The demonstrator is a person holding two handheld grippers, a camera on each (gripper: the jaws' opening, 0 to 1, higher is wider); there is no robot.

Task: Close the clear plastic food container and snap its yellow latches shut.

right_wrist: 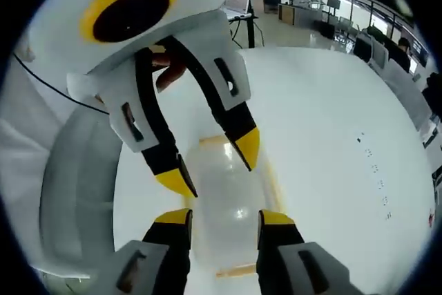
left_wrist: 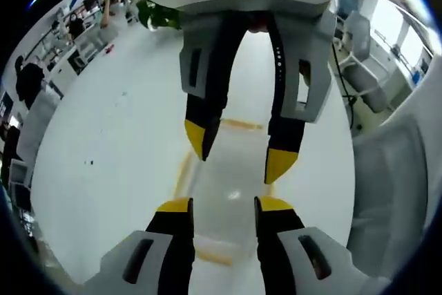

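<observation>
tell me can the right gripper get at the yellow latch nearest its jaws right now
Probably yes: the right gripper hangs open right over the clear container, and that latch lies just below its tips with nothing between; the left gripper is further along.

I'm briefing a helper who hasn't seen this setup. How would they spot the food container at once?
Start from the broad white table. Between the two facing grippers, left and right, lies the clear plastic container. It is see-through, rectangular, and edged by yellow latches, unlike the bare white surface around it.
</observation>
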